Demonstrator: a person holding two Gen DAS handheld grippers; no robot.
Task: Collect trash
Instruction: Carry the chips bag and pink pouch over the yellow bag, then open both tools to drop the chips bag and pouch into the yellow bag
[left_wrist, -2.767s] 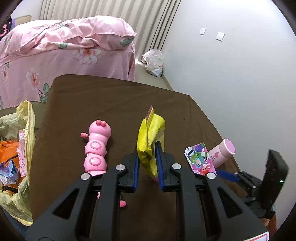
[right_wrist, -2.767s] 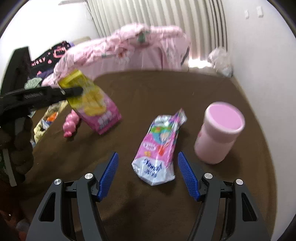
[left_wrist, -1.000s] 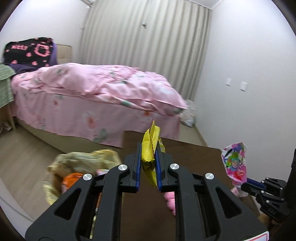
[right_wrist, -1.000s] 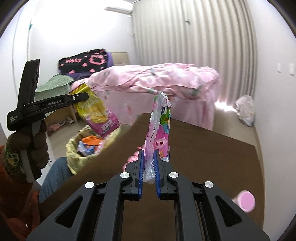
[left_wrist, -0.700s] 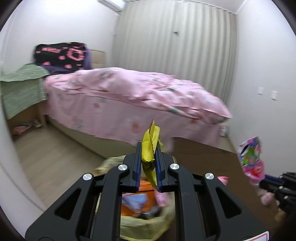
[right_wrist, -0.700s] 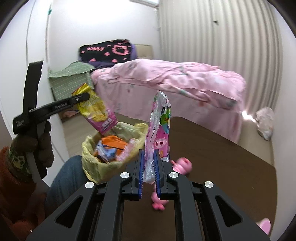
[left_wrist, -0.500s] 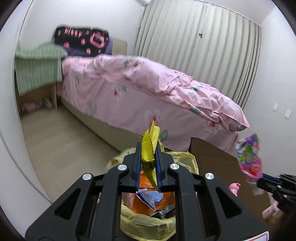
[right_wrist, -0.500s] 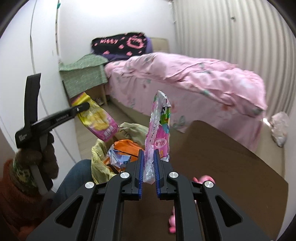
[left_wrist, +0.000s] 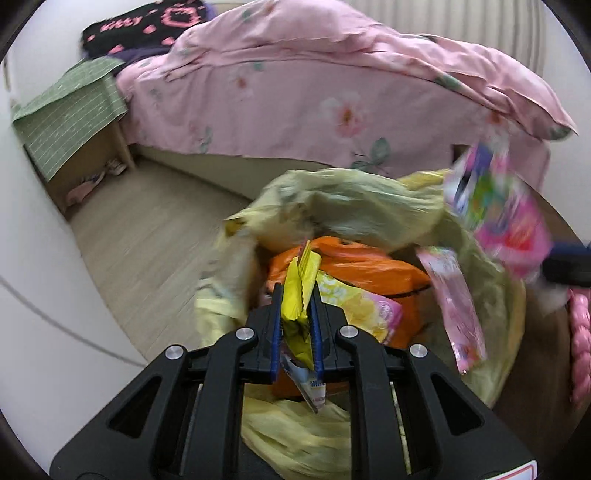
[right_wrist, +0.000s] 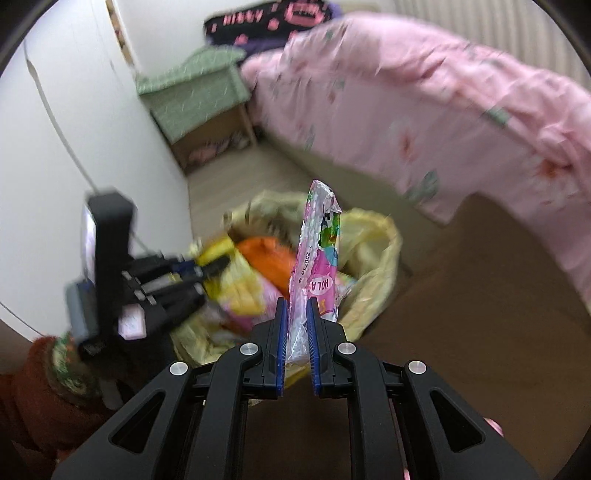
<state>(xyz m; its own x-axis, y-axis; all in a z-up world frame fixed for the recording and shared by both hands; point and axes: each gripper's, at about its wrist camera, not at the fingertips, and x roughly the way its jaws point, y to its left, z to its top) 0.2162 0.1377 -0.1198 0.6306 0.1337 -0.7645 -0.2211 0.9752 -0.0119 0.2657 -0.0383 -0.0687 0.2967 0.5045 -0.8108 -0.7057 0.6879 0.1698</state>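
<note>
My left gripper is shut on a yellow snack wrapper and holds it just above the open mouth of the yellow trash bag. My right gripper is shut on a pink printed wrapper, held upright over the near rim of the same bag. The pink wrapper also shows blurred at the right of the left wrist view. The bag holds orange plastic and other wrappers. The left gripper shows in the right wrist view over the bag.
The bag hangs at the edge of the brown table. A pink toy lies on the table to the right. A bed with a pink floral cover and a green-covered nightstand stand beyond on the wooden floor.
Both grippers have swung left off the table and dropped down towards the trash bag, each still holding its wrapper. The bag now fills the middle of both views.
</note>
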